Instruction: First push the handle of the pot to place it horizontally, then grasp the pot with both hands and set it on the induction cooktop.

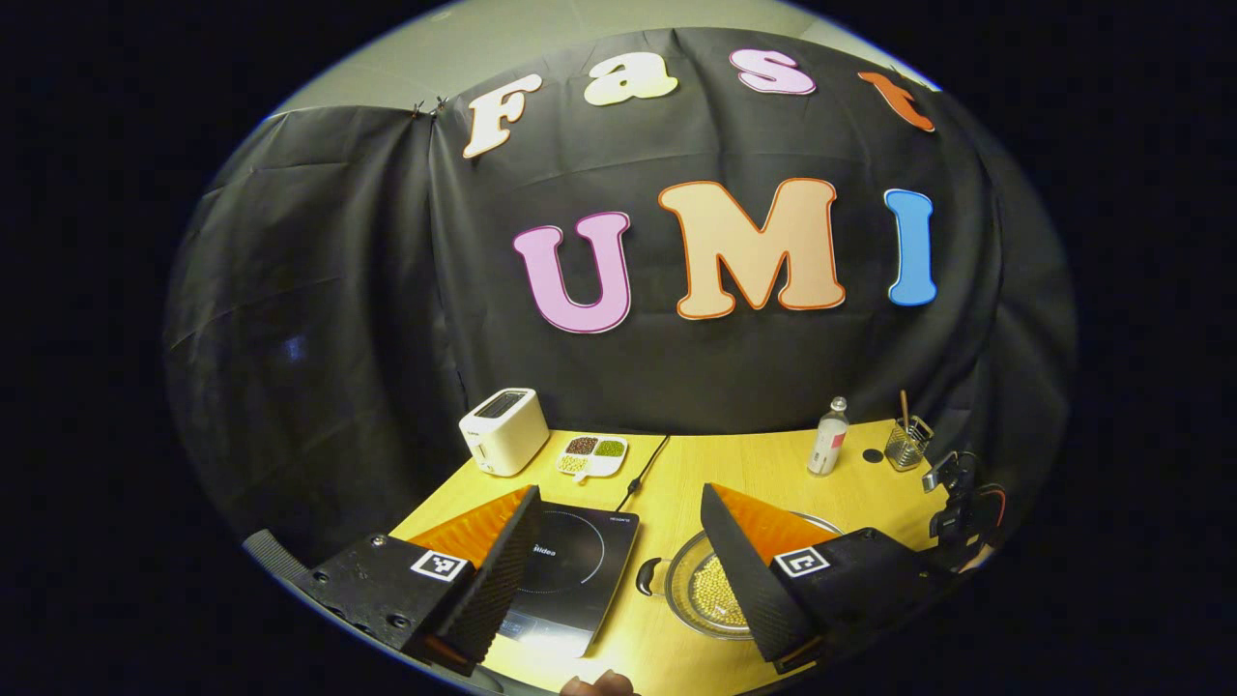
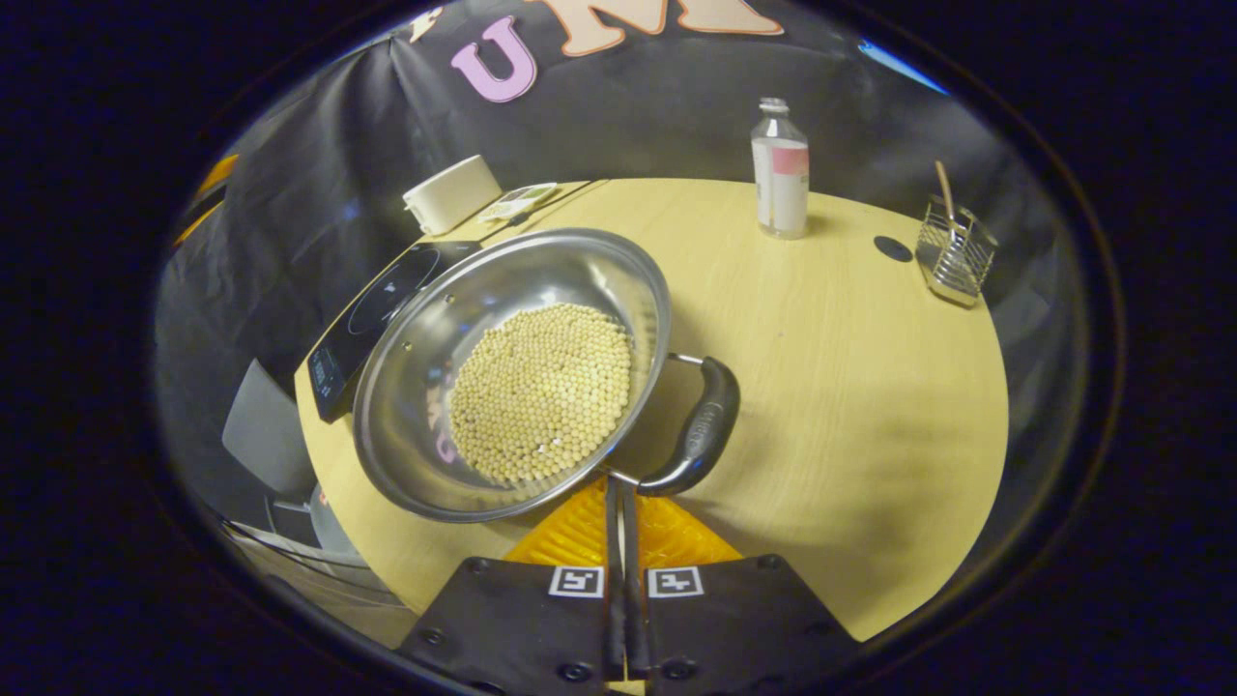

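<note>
A steel pot (image 2: 512,377) holding yellow beans sits on the wooden table, tilted in the right gripper view. Its black side handle (image 2: 701,425) faces me on the right. My right gripper (image 2: 618,507) is shut with nothing between its fingers, and its tips are at the pot's near rim, right by the handle's lower end. To the pot's left lies the black induction cooktop (image 2: 377,319). In the left gripper view my left gripper (image 1: 618,493) stands wide open above the gap between the cooktop (image 1: 570,570) and the pot (image 1: 710,590), whose other handle (image 1: 647,577) points toward the cooktop.
At the back left stand a white toaster (image 1: 503,430) and a white dish of beans (image 1: 591,454). A bottle (image 2: 781,174) and a wire holder (image 2: 955,251) stand at the back right. The cooktop's cord (image 1: 643,474) runs rearward. Dark gear with cables (image 1: 966,512) is at the table's right edge.
</note>
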Tool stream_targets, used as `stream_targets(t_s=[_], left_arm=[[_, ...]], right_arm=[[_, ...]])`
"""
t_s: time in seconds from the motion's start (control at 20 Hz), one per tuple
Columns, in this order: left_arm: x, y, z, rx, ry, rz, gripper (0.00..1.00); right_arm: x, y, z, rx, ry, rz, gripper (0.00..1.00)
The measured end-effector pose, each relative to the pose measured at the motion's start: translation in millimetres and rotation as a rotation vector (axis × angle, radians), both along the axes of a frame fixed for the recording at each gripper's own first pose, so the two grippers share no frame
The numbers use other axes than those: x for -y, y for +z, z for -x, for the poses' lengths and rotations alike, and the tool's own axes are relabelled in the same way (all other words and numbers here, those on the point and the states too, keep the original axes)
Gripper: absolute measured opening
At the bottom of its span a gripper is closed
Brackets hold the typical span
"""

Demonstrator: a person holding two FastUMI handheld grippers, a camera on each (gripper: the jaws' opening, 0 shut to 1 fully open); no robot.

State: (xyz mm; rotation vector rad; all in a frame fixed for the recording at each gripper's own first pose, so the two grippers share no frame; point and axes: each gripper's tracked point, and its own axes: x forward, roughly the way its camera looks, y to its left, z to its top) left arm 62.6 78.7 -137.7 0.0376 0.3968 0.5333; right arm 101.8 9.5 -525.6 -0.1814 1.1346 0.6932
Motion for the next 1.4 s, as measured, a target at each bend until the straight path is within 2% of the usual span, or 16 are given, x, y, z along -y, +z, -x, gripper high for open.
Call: stream_targets(t_s=[0.25,0.4,0.5,0.6,0.75,0.8,0.95,1.0,1.05,1.15,1.25,1.35,1.4], left_arm=[[0.4,-21.9,2.4,-0.027,-0.021,0.052,1.0],[6.6,-49.3,-0.3,-0.053,-0.078,0.104,1.0],[10.2,-74.5,-8.0,-0.101,-0.133,0.168,0.99],[12.0,-94.5,-17.4,-0.109,-0.183,0.226,1.0],[11.5,-123.3,-28.4,-0.153,-0.248,0.308,1.0],[13.9,-137.3,-29.5,-0.196,-0.273,0.336,0.98],[6.6,-163.4,-28.8,-0.245,-0.31,0.347,0.97],[5.3,-172.5,-27.6,-0.26,-0.318,0.357,0.97],[3.9,-182.5,-27.0,-0.276,-0.326,0.368,0.97],[0.2,-203.6,-26.0,-0.312,-0.331,0.38,0.97],[-7.6,-221.8,-24.7,-0.342,-0.313,0.386,0.97],[-14.9,-240.4,-26.2,-0.369,-0.29,0.408,0.97],[-17.9,-248.7,-27.8,-0.381,-0.276,0.421,0.97]], right_arm=[[11.1,8.0,-2.3,0.044,-0.044,0.053,0.02],[13.3,12.5,-1.6,0.061,-0.08,0.093,0.02],[21.9,18.6,-4.5,0.076,-0.153,0.143,0.04],[18.7,29.3,-7.9,0.069,-0.257,0.147,0.16],[12.4,42.5,-13.2,0.052,-0.409,0.126,0.75],[13.0,44.3,-18.8,0.05,-0.461,0.127,0.7],[11.2,48.7,-25.2,0.064,-0.542,0.146,0.84],[11.1,50.6,-28.5,0.082,-0.548,0.166,0.86],[9.9,53.3,-30.0,0.097,-0.546,0.18,0.95],[5.0,52.5,-30.8,0.109,-0.527,0.208,0.97],[1.6,50.7,-33.1,0.12,-0.515,0.227,0.94],[1.2,45.1,-33.8,0.117,-0.502,0.246,0.98],[2.2,41.2,-34.1,0.115,-0.495,0.259,0.95]])
